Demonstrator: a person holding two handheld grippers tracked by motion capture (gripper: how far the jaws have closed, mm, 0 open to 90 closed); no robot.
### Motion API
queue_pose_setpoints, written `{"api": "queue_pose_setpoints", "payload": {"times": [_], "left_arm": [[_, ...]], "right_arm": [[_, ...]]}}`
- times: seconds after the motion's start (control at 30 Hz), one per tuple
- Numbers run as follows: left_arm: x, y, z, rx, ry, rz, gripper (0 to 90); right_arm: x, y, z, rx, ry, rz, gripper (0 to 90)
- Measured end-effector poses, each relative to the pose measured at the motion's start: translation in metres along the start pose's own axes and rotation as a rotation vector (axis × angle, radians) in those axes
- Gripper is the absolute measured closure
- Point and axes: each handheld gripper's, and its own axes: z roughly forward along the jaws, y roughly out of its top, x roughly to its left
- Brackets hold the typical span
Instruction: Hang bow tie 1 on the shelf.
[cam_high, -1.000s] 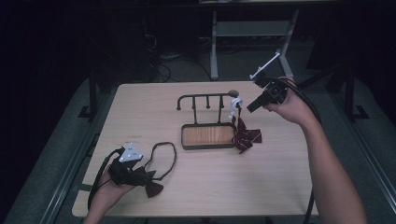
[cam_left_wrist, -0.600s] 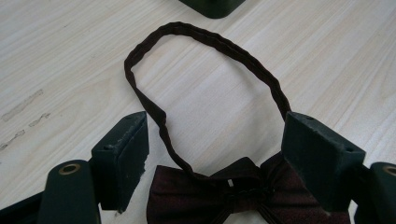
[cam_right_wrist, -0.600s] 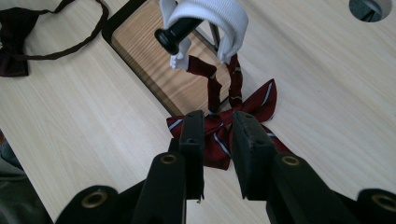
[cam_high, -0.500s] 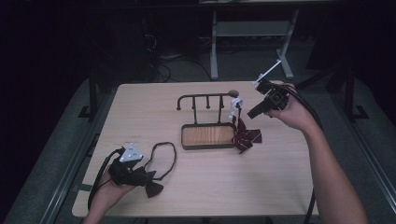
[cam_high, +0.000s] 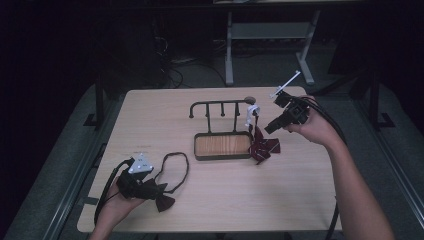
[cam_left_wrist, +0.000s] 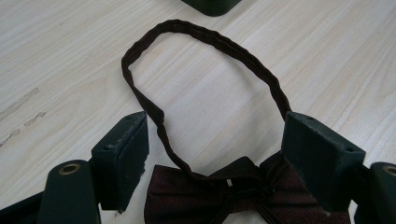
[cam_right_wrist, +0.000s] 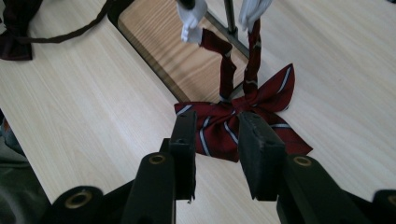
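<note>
A dim room surrounds a pale wood-grain tabletop (cam_high: 150, 125), with the metal legs of another desk standing on the floor behind it. Near the middle of the tabletop sits a dark metal rack with a wooden base tray and a row of hooks along its top bar (cam_high: 222, 145).

A striped dark-red bow tie with thin pale stripes (cam_right_wrist: 233, 123) lies on the tabletop just beside the right end of the rack. Its two strap ends rise to white plastic clasps (cam_right_wrist: 191, 18) that sit up at the rack's top bar. The right gripper (cam_high: 270, 127) hangs above and to the right of this bow tie, pointing down toward it. Its jaws have just been opening and now stand partly apart, with nothing pressed between them; in the right gripper view the bow tie lies beyond the jaw tips.

At the near left corner, the left gripper (cam_high: 150, 190) rests low over a plain dark maroon bow tie (cam_left_wrist: 233, 196) whose thin strap forms a loop (cam_left_wrist: 205, 42) flat on the tabletop. Its jaws stand wide, one at each side of the bow, without clamping it.
</note>
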Motion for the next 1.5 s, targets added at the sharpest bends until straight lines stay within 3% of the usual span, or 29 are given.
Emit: {"api": "queue_pose_setpoints", "payload": {"times": [0.8,1.5], "left_arm": [[-0.001,0.000,0.001,0.005,-0.002,0.005,23.8],[-0.002,0.000,0.004,0.015,-0.004,0.001,23.7]], "right_arm": [[0.002,-0.035,0.018,0.005,0.027,0.001,58.3],[0.006,-0.071,0.035,-0.023,0.039,0.006,50.1]]}}
